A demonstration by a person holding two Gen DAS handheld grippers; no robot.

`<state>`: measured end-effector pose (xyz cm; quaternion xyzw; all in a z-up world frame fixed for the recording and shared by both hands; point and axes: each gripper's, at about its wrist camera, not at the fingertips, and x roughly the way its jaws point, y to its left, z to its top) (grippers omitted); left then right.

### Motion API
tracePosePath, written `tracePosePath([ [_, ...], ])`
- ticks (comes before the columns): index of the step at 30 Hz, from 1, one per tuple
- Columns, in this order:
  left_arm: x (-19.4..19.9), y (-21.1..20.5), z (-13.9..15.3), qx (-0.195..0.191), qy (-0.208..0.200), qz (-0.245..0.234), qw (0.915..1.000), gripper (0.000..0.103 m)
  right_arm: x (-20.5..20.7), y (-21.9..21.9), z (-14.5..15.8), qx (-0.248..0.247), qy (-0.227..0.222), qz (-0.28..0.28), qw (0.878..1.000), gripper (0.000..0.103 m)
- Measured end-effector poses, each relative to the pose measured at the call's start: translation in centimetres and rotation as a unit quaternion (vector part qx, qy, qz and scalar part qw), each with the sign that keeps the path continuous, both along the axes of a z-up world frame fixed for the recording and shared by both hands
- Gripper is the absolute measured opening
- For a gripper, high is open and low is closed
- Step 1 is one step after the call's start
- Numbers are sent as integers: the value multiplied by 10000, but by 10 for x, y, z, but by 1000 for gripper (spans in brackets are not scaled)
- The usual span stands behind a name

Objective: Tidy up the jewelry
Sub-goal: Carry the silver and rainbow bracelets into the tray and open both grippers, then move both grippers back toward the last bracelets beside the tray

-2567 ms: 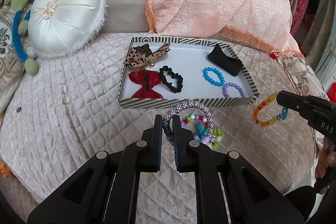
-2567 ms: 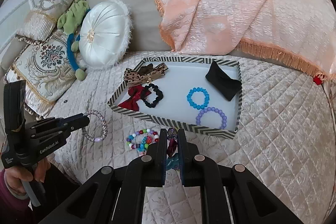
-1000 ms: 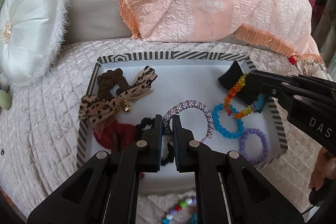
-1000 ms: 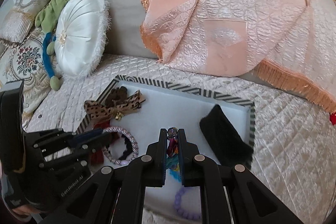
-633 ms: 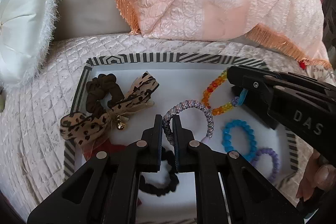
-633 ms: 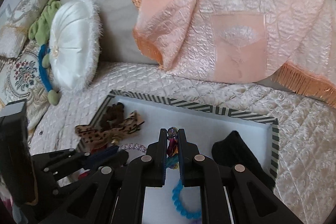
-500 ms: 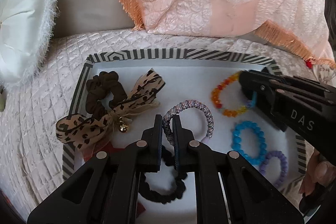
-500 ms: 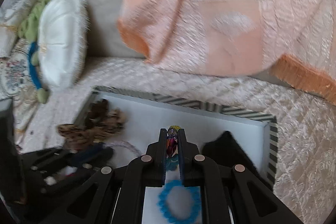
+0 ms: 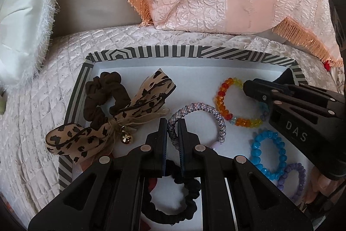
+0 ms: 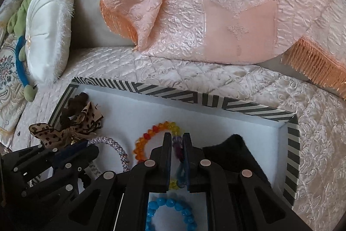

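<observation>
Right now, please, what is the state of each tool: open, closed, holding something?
Left tool: closed on the braided bracelet, over the tray.
Right tool: closed on the rainbow bracelet, over the same tray.

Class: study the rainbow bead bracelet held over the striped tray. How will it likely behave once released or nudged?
The rainbow bead bracelet, pinched in the right claw, keeps a loop but probably flexes, being separate strung beads. Faceted glossy beads suggest slipperiness. Released flat on the tray, it likely settles rather than rolls.
</observation>
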<state>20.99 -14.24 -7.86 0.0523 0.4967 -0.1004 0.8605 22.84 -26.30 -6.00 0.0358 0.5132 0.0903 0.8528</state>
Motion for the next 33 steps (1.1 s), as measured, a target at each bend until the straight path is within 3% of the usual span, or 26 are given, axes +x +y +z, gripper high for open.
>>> tracePosePath([
  [2,-1,0,0,38,42,31,10000,9,-2,0,1,-49,-67,17,10000,10],
  [4,0,0,-1,57,41,32,10000,10,-4,0,3,-100,-145,34,9998,19],
  [5,0,0,-1,74,40,34,10000,14,-5,0,3,-92,-169,35,9998,30],
  [6,0,0,0,81,35,30,10000,23,-7,0,5,-70,-213,34,9997,37],
  [8,-2,0,1,54,-2,24,10000,41,-10,0,8,-67,-254,43,9996,37],
  [9,-3,0,3,39,-41,17,10000,45,-12,0,10,-66,-291,44,9995,37],
  [23,-44,13,22,-101,-155,-23,9998,48,-57,2,47,-113,-755,-16,9971,40],
  [25,-52,15,27,-139,-179,-30,9997,48,-65,-2,53,55,-817,-123,9966,52],
  [27,-64,18,33,-174,-224,-38,9996,48,-76,-6,60,247,-917,-176,9953,77],
  [33,-97,29,46,-189,-333,-67,9992,48,-109,-4,77,278,-950,-172,9949,78],
])
